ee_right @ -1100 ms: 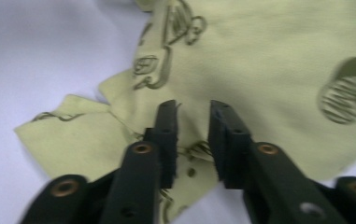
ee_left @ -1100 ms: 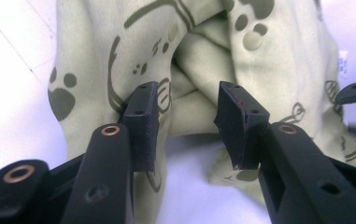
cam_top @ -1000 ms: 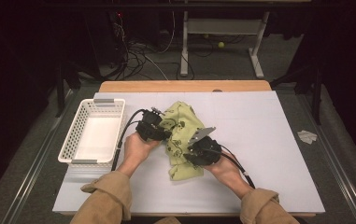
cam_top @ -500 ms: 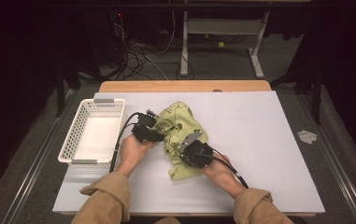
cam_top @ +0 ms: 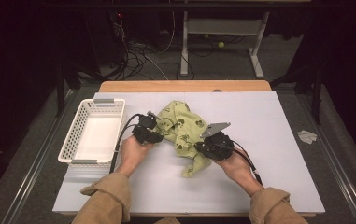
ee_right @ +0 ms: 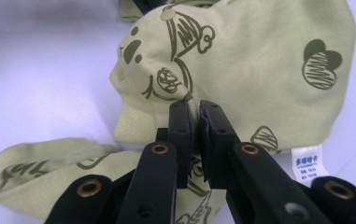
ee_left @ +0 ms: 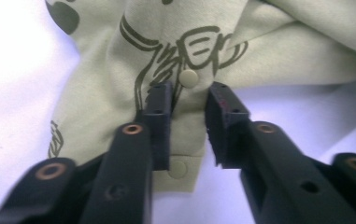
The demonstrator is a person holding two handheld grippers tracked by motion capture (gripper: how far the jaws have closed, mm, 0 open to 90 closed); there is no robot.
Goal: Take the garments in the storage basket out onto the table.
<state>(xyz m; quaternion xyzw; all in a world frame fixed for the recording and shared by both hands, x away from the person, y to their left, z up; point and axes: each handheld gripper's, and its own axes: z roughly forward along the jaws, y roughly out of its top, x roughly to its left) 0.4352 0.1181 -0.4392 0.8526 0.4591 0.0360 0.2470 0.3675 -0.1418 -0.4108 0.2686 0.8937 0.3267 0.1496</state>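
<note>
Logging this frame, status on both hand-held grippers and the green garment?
Left hand-held gripper open, jaws astride the snap-button edge. Right hand-held gripper shut on the green garment, pinching a fold. Garment crumpled mid-table beside the white basket; nothing in the way.

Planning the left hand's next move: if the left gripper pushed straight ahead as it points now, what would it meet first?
The left gripper stands open over the green printed garment. Straight on, its jaws would likely straddle the snap-button edge of that cloth first, though depth is hard to judge.
</note>
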